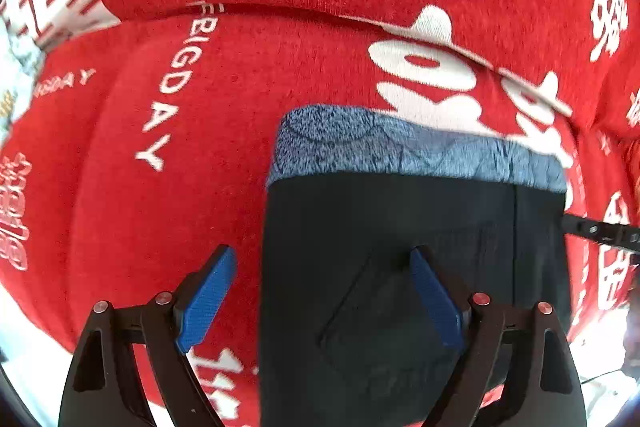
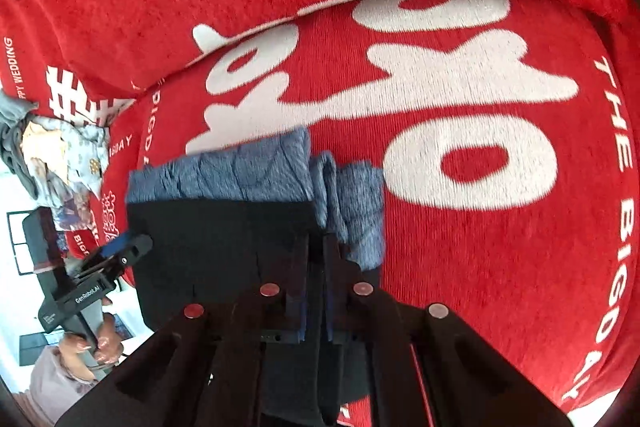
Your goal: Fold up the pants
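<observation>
Two grippers over dark pants (image 1: 380, 267) with a blue-grey band, lying on a red printed cover (image 1: 280, 75). Left gripper (image 1: 322, 301) points straight down, fingers (image 1: 206, 301) spread wide: one beside the pants' edge, the other above the dark cloth, pinching nothing. Right gripper (image 2: 316, 283) tilts steeply down, fingers pressed together on a fold at the pants' edge, band just ahead.

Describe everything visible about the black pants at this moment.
The black pants lie flat on the red printed cover, folded into a compact block of dark, smooth cloth. A blue-grey, fleecy-looking inside shows along the far edge. The right gripper is shut on the far right corner, bunching it up. The left gripper is open over the left edge, with one finger above the cloth, gripping nothing.
</observation>
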The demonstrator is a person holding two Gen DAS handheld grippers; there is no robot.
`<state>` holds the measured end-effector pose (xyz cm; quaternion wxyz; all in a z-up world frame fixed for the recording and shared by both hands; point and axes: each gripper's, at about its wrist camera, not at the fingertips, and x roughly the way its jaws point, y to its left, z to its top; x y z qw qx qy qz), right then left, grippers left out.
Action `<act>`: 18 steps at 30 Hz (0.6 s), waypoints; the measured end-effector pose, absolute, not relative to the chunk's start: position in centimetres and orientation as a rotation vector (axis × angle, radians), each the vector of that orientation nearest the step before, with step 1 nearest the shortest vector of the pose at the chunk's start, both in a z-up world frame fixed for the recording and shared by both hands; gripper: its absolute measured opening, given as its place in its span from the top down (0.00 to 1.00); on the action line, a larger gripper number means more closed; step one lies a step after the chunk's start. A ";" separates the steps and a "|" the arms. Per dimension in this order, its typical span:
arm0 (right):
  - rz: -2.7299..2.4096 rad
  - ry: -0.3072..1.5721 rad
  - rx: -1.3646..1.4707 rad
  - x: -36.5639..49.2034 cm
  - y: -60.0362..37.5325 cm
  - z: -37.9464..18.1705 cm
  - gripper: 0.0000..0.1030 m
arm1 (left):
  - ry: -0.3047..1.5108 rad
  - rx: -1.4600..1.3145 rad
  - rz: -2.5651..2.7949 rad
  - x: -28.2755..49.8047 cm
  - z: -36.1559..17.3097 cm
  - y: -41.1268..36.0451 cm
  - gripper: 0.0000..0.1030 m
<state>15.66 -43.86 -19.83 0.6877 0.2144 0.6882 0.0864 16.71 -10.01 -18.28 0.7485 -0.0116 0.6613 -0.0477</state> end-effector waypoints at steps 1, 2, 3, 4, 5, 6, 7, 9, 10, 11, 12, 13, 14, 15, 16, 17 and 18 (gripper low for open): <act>0.183 1.546 0.481 15.2 -43.8 -19.5 0.93 | 1.449 -0.001 -0.101 16.3 -17.9 -10.3 0.13; 0.174 1.550 0.478 15.0 -43.4 -19.5 0.92 | 1.446 0.016 -0.096 15.9 -17.5 -10.6 0.13; 0.164 1.553 0.473 14.6 -43.2 -19.1 0.92 | 1.444 0.029 -0.091 15.5 -17.1 -10.8 0.13; 0.158 1.557 0.469 14.0 -43.1 -18.7 0.92 | 1.445 0.036 -0.086 15.2 -16.8 -11.0 0.13; 0.157 1.562 0.467 13.5 -42.8 -18.3 0.92 | 1.448 0.044 -0.080 14.9 -16.5 -11.1 0.13; 0.154 1.567 0.462 13.1 -42.6 -17.9 0.92 | 1.453 0.048 -0.076 14.5 -16.1 -11.3 0.13; 0.150 1.576 0.453 12.6 -42.2 -17.5 0.92 | 1.467 0.047 -0.075 14.1 -15.7 -11.5 0.13; 0.139 1.590 0.435 11.7 -41.4 -16.7 0.91 | 1.492 0.041 -0.082 13.5 -15.3 -11.8 0.02; 0.137 1.595 0.431 11.3 -40.9 -16.3 0.90 | 1.491 0.040 -0.084 13.1 -14.9 -12.0 0.02; 0.137 1.597 0.426 11.0 -40.5 -16.0 0.83 | 1.493 0.040 -0.089 12.7 -14.5 -12.2 0.02; 0.135 1.599 0.420 10.8 -40.1 -15.6 0.67 | 1.497 0.039 -0.096 12.4 -14.1 -12.4 0.02; 0.130 1.599 0.410 10.5 -39.5 -15.1 0.53 | 1.498 0.038 -0.099 12.1 -13.8 -12.6 0.02; 0.130 1.596 0.408 10.3 -39.2 -14.7 0.28 | 1.497 0.039 -0.101 11.7 -13.3 -12.8 0.02; 0.129 1.589 0.405 10.1 -38.8 -14.2 0.22 | 1.496 0.044 -0.102 11.5 -13.0 -12.9 0.02; 0.131 1.581 0.398 9.9 -38.3 -13.6 0.22 | 1.494 0.053 -0.103 11.2 -12.6 -13.1 0.02; 0.131 1.582 0.392 9.8 -37.9 -13.4 0.22 | 1.493 0.060 -0.102 11.0 -12.3 -13.2 0.02; 0.126 1.584 0.382 9.8 -37.6 -13.0 0.22 | 1.493 0.065 -0.100 10.8 -12.0 -13.3 0.02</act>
